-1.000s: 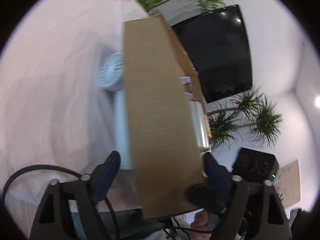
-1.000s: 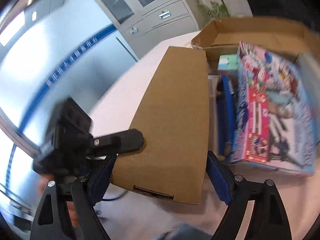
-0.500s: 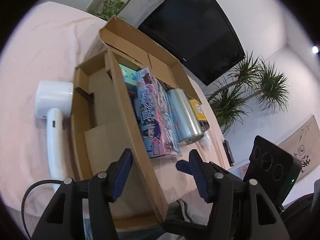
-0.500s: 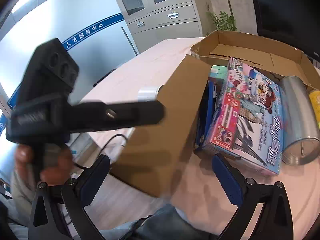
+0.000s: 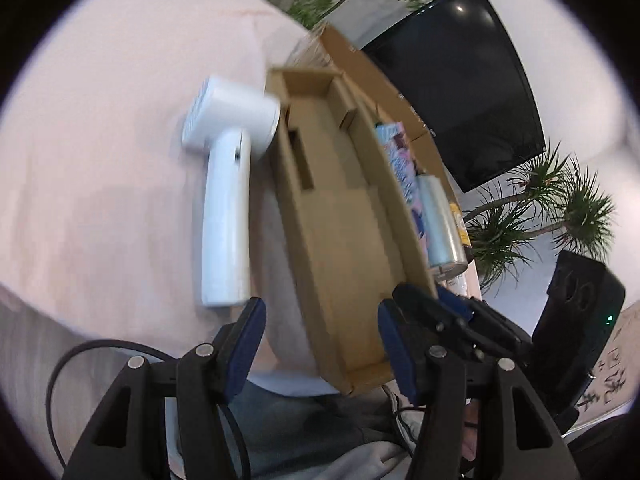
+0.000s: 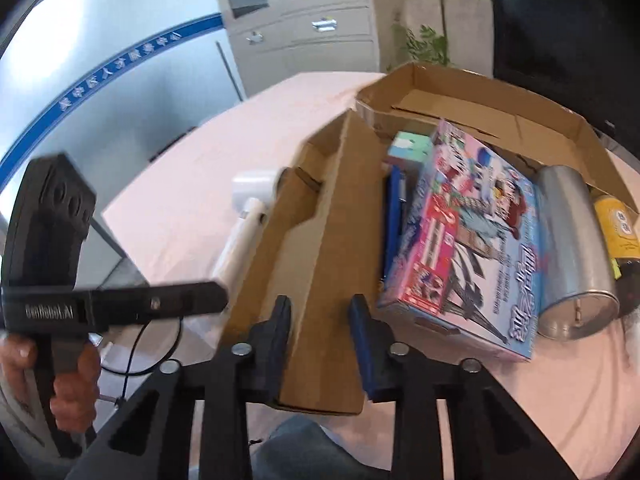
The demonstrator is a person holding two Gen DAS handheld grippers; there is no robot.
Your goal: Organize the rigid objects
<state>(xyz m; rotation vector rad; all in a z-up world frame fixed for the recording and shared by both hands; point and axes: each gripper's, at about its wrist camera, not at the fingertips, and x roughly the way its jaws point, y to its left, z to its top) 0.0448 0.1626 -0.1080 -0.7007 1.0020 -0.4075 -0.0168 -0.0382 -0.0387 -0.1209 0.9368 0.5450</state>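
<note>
An open cardboard box (image 6: 500, 120) lies on the pink table. It holds a colourful puzzle box (image 6: 468, 240), a silver can (image 6: 572, 256), a yellow can (image 6: 618, 228) and a mint-green box (image 6: 410, 148). My right gripper (image 6: 320, 332) straddles the box's near cardboard flap (image 6: 332, 248), pads close on it. My left gripper (image 5: 320, 344) is open and empty above the flap's inner side (image 5: 340, 240). A white hair dryer (image 5: 228, 184) lies left of the box; it also shows in the right wrist view (image 6: 244, 216).
The left gripper's handle and the hand holding it (image 6: 56, 280) show at the left of the right wrist view. A black cable (image 5: 80, 364) hangs at the table's near edge. A dark screen (image 5: 460, 80) and potted plants (image 5: 552, 208) stand behind the table.
The cardboard flap has swung from upright between both grippers down toward me. My left gripper moved left toward the hair dryer. My right gripper's jaws narrowed around the flap.
</note>
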